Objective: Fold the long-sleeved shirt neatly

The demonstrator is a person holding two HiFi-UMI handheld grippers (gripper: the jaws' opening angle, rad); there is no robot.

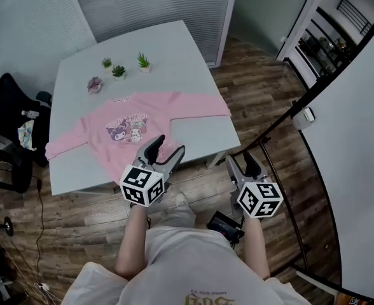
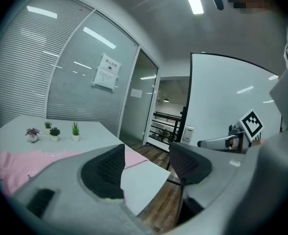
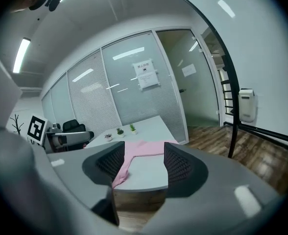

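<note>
Grey table (image 1: pixel 174 49) with pink shirt (image 1: pixel 130 129) spread flat; left gripper (image 1: pixel 168 145) and right gripper (image 1: pixel 242 159) near its edge, jaws apart, empty.

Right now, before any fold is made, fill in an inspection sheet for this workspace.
Surface: grey table, partly bare.
Job's things: pink long-sleeved shirt lying flat, print up, sleeves spread, not yet folded.
Clutter: four small potted plants beyond the collar.
Grippers: left tongs and right tongs both open, nothing between them.
Cables: thin cable on the floor left of the table.
Surroundings: wood floor, black chair at left, whiteboard at right.
</note>
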